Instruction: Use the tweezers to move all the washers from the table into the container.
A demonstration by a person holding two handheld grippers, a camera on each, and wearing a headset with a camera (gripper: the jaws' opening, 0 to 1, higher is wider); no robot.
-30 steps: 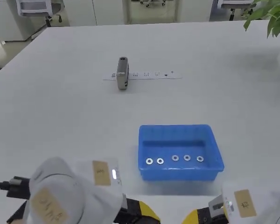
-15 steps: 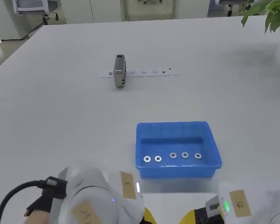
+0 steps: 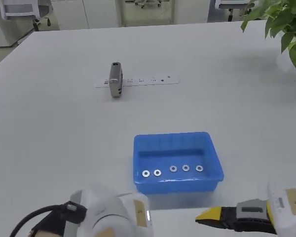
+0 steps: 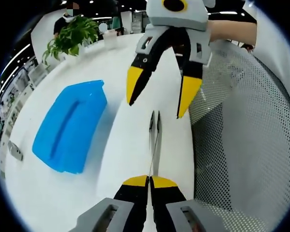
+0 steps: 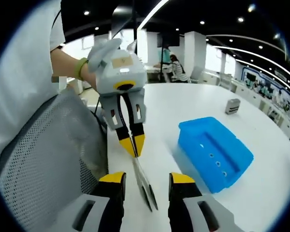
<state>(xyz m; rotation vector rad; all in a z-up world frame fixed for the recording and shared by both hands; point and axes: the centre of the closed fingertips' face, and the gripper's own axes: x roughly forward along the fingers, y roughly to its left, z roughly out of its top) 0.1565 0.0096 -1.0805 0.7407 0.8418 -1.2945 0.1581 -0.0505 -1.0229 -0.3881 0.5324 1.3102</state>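
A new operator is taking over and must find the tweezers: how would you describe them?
Start at the blue container on the white table, then come to its near edge. The tweezers are the thin silver prongs clamped in the left gripper's shut yellow tips, pointing toward the open right gripper; everything around them is bulkier.

washers (image 3: 173,169) in container (image 3: 177,185), container on table (image 3: 49,128)

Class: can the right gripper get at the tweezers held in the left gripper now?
Probably yes: the right gripper stands open astride the tweezers near their free end, nothing between; the left gripper grips the other end.
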